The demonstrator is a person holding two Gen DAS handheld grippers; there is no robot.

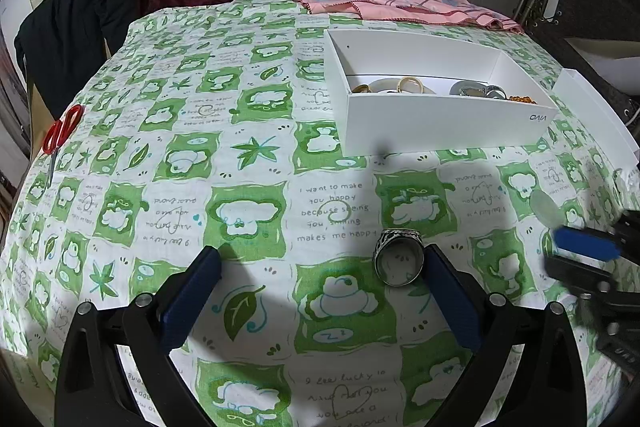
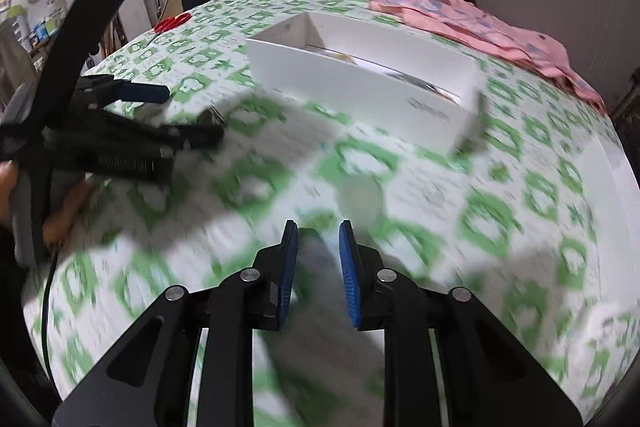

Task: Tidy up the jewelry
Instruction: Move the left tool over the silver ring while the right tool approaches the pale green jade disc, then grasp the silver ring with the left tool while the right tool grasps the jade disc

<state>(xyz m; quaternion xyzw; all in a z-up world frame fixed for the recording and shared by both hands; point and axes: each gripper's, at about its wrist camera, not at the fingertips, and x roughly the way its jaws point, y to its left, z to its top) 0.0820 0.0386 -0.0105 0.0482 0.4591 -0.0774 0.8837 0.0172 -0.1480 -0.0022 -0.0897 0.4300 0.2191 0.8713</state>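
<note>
Left tool [image 1: 320, 259] spread wide, ribbed blue pads. Dark engraved metal ring [image 1: 398, 257] lies on the crinkled green-and-white printed cloth [image 1: 240, 147] covering the desk, just inside the right-hand pad. Right tool [image 2: 318, 239] narrowed to a slim gap, gripping nothing; view motion-blurred. Rectangular white cardboard box [image 1: 440, 123] beyond holds smooth bangles [image 1: 410, 85] and beads.

Both tongs share one build. The left tongs [image 1: 320, 263] have matte black linkage arms with triangular cut-outs, round silver screw heads at the pivots, and dark navy pads [image 1: 192, 299]. The right tongs [image 2: 319, 239] carry brighter blue pads [image 2: 349, 275] with ribbed faces. A bare-skinned hand [image 2: 60, 215], a grey handle and a black cable show behind the left tongs.
</note>
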